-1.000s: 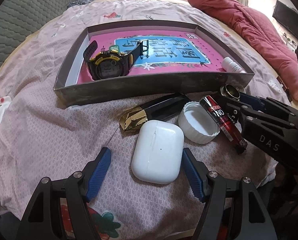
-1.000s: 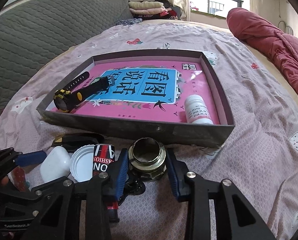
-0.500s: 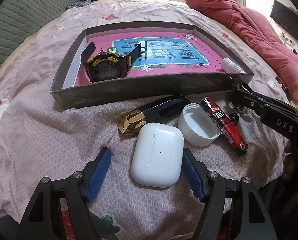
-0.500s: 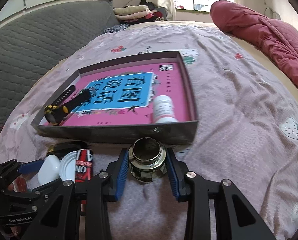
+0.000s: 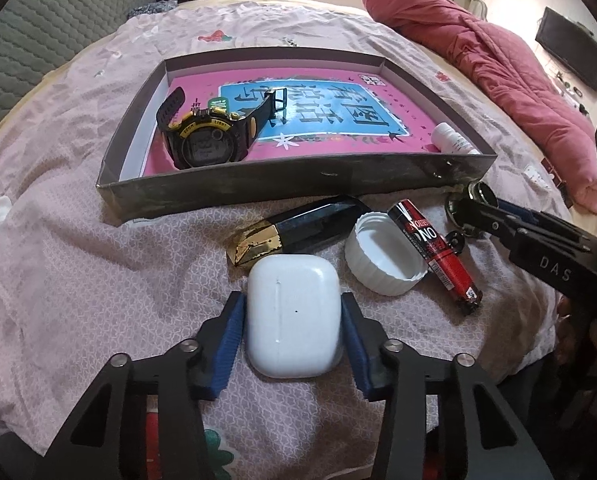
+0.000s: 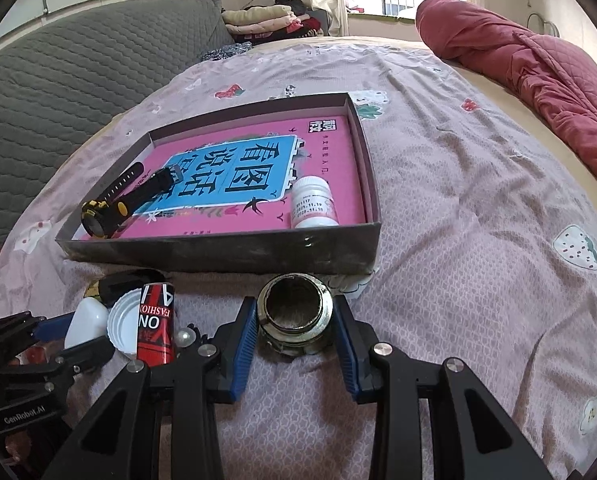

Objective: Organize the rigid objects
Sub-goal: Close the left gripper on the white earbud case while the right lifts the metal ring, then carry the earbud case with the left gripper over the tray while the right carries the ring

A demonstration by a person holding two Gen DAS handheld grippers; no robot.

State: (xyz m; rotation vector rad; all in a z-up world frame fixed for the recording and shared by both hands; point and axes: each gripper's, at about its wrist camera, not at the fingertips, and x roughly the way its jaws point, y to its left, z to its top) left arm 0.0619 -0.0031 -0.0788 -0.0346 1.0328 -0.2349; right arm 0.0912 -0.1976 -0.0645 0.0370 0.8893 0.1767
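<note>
closing on the white earbud case (image 5: 294,314), the left gripper (image 5: 292,338) pads touch its sides on the bedspread (image 5: 78,280) before the box (image 5: 298,184); the right gripper (image 6: 294,334) clamps the metal fitting (image 6: 295,314).

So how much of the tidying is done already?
Two things already lie in the box: the black and yellow watch and a small white bottle. In hand: the left gripper is closing on the white earbud case, and the right gripper clamps the metal ring fitting. Left on the bed: the black and gold case, white cap and red tube.
</note>
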